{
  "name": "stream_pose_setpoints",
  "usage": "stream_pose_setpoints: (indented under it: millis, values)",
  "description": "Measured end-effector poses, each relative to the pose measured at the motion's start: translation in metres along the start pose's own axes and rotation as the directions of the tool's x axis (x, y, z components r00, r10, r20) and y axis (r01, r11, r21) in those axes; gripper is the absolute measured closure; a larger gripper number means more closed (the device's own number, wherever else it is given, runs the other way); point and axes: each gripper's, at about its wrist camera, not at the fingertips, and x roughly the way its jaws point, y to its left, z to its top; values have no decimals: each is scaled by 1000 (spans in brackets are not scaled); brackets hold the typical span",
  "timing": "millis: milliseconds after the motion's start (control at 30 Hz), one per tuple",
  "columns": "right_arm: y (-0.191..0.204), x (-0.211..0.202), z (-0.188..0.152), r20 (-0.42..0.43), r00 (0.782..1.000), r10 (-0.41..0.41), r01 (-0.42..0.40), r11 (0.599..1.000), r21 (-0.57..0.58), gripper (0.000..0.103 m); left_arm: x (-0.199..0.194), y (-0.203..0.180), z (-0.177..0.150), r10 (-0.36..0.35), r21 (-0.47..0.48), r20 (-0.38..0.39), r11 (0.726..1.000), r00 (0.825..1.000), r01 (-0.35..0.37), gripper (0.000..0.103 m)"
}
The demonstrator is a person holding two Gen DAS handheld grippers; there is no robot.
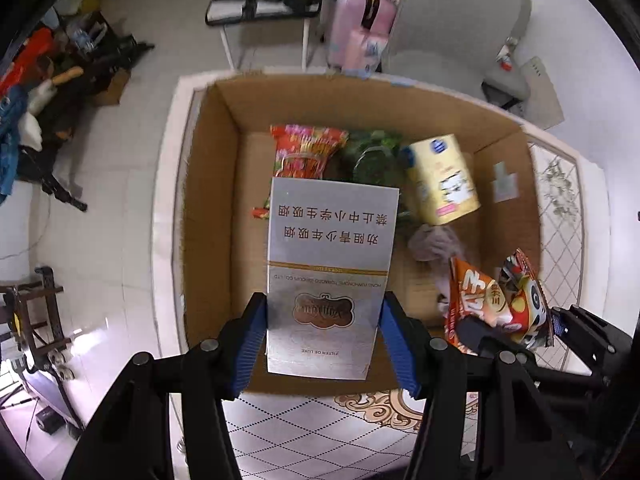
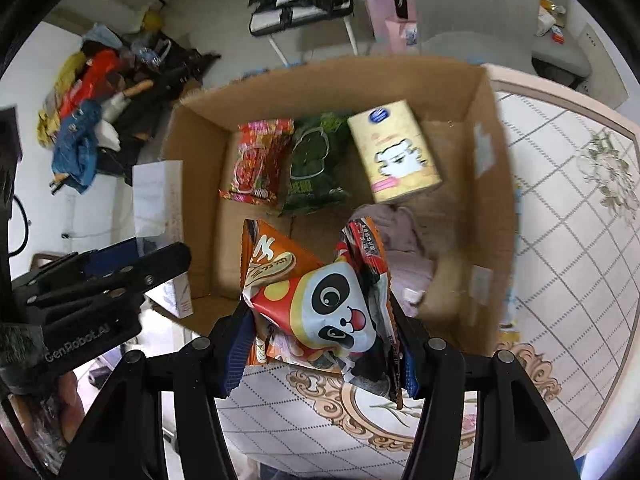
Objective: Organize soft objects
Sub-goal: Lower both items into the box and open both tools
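Observation:
An open cardboard box (image 1: 212, 200) stands on a table. My left gripper (image 1: 324, 312) is shut on a silver carton (image 1: 328, 248) printed with Chinese text. Both blue pads press its sides, and it hangs over the box's near left part. My right gripper (image 2: 320, 320) is shut on a crumpled orange snack bag with a panda face (image 2: 336, 300), held above the box's near edge. In the box lie a red flowered snack bag (image 1: 308, 152), a green bag (image 1: 372, 156), a yellow tissue pack (image 1: 440, 180) and a pinkish cloth (image 1: 436, 240).
The table wears a diamond-patterned cloth (image 1: 320, 432). Beyond the box are a grey chair (image 1: 452, 28), a pink suitcase (image 1: 356, 20) and a small stand with dark bags (image 1: 264, 4). A heap of clothes (image 1: 24, 120) lies on the floor at left.

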Motion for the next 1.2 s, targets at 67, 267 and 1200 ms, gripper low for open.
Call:
stream_pose_setpoints:
  millis: [67,267,1200]
  values:
    - [4,17,5,-17,1000,-19,19,1000,-6,41,18,6,6,-6,-9,-32,1000,999,6,49]
    - [3,52,15,-58,998,-33,34,999,5,40,57,20,12,-18,-21,-129,1000,992,16,48]
    - [10,-8,-22,25,974,-225,225,974,13,9,-32,12,-37,94,-40,90,995,991,-91,3]
